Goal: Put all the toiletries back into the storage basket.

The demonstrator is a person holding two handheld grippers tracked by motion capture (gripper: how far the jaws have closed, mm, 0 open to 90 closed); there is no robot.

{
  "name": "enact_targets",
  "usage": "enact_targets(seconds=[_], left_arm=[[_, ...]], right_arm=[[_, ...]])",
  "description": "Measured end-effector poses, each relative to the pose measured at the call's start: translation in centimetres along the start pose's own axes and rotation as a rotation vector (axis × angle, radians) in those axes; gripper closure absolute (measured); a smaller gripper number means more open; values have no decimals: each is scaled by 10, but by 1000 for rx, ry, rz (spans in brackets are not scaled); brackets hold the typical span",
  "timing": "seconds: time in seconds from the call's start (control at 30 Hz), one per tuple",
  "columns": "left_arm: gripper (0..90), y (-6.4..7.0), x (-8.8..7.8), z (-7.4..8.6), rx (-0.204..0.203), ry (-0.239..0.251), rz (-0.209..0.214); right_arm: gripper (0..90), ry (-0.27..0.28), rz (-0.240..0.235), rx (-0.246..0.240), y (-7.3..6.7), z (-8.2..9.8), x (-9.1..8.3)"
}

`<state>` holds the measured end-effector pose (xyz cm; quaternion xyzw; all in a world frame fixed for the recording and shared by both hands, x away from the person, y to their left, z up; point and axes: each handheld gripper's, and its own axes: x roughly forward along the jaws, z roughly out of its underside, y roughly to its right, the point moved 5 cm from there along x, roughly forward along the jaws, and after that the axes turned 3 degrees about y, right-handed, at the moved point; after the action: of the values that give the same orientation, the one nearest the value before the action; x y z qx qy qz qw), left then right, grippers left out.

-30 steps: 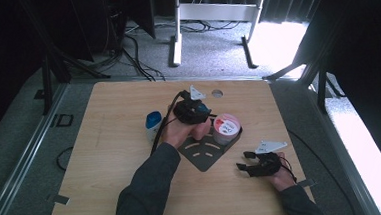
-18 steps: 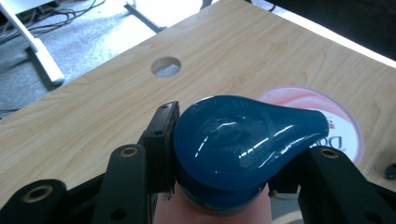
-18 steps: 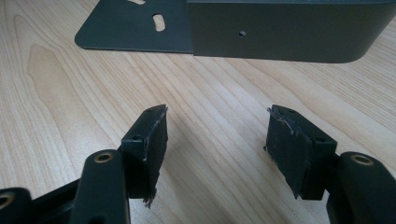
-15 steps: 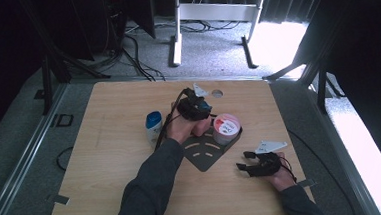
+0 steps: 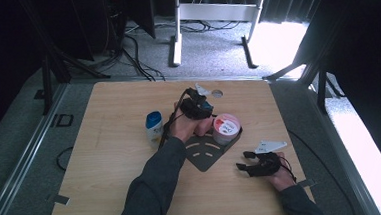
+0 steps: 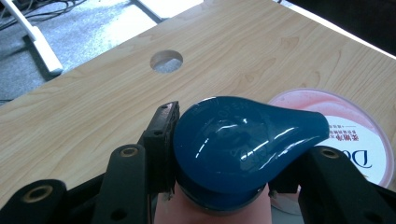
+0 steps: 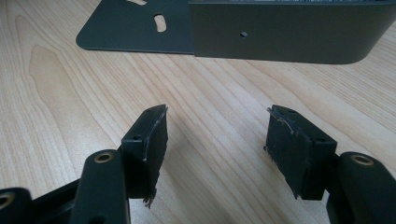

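Right hand-held gripper (image 5: 246, 160) sits nearest, low on the tabletop (image 5: 108, 182), jaws spread with nothing but bare wood between them. From its own camera you look past the pads (image 7: 148, 140) straight at the dark metal bracket (image 7: 289, 32) lying just ahead. Further in, the left hand-held gripper (image 6: 224, 158) has its jaws clamped on a pink bottle with a blue teardrop cap (image 6: 243, 140), pads pressing just under the cap on both sides. That bottle stands upright over the bracket's flat plate (image 5: 204, 154), though whether it's actually resting on it I can't really tell since the hand (image 5: 184, 128) covers the base. Right beside it is a pink tub (image 5: 226, 128) with a printed lid. Off to the left stands a small white bottle (image 5: 154, 128) with a blue cap. Beyond all that, a round hole (image 6: 166, 61) in the tabletop.
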<state>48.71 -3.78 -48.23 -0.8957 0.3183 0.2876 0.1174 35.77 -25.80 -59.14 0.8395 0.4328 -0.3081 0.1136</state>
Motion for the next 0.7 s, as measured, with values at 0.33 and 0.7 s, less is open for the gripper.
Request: enact_targets(seconds=[0.33,0.7], left_arm=[[529,-3,6,2,-24,-11,-21],[529,-2,8,1,-36,-6,-35]], right_arm=[[380,-1,-1,0,0,0,0],[379,-1,0,-2,0,0,0]])
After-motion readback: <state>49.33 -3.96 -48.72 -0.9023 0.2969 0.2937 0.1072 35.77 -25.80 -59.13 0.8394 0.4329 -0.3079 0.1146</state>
